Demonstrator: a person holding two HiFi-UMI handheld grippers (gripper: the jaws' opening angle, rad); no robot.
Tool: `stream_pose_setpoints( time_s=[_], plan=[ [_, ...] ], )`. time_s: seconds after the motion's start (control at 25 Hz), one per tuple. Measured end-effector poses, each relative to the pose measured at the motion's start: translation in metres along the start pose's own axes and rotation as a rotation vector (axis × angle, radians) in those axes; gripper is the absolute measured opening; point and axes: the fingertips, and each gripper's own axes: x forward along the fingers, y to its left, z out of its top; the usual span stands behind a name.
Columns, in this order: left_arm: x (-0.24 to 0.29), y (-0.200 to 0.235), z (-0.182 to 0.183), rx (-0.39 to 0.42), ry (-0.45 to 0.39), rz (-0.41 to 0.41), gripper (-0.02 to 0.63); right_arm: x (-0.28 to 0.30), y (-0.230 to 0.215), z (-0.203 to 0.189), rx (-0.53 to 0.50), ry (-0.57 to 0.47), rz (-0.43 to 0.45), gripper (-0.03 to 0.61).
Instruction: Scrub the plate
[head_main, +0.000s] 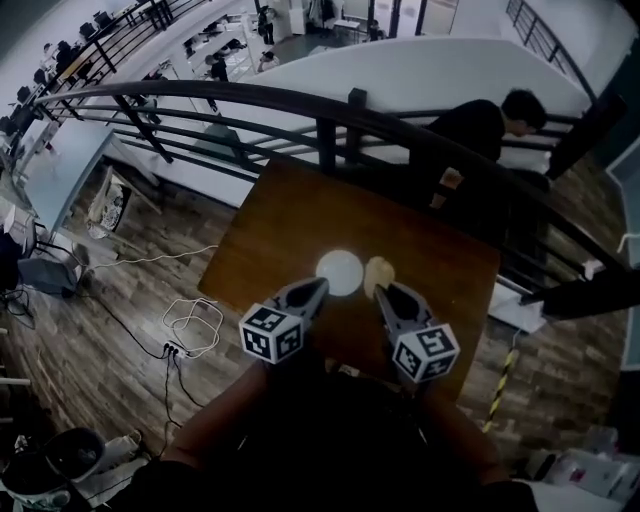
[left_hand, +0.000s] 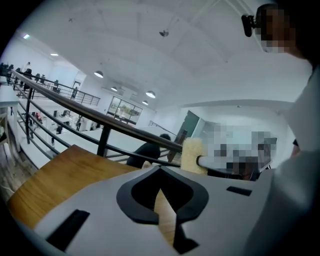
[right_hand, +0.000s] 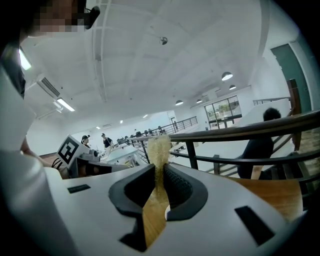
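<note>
We see the small round white plate (head_main: 338, 272) lying flat near the middle of the brown wooden table (head_main: 280, 220). The left gripper (head_main: 318, 287) is at its near left edge with jaws shut tight and empty, and the right gripper (head_main: 385, 290) has its jaws clamped on a pale yellow sponge (head_main: 378, 272) just beside the plate's right rim. A dark metal railing (head_main: 300, 105) runs past the table's far edge with a person in dark clothes (head_main: 480, 125) behind it, and white cables (head_main: 195, 325) lie coiled on the wooden floor to the left, well apart from the plate.

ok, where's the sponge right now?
Head view: the sponge is just right of the white plate, over the wooden table, pinched in the right claw.
</note>
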Motion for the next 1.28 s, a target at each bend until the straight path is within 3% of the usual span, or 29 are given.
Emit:
stream_pose_setpoints(
  time_s=[0.48, 0.8, 1.28],
  plan=[
    [0.06, 0.1, -0.039, -0.134, 0.174, -0.046, 0.011, 0.083, -0.052, -0.04, 0.109, 0.141, -0.073, 0.055],
    [0.102, 0.143, -0.085, -0.147, 0.351, -0.064, 0.011, 0.121, -0.087, -0.092, 0.183, 0.253, -0.136, 0.054],
    [0.137, 0.205, -0.139, -0.195, 0.532, -0.025, 0.011, 0.176, -0.135, -0.17, 0.258, 0.429, -0.227, 0.055]
  ],
)
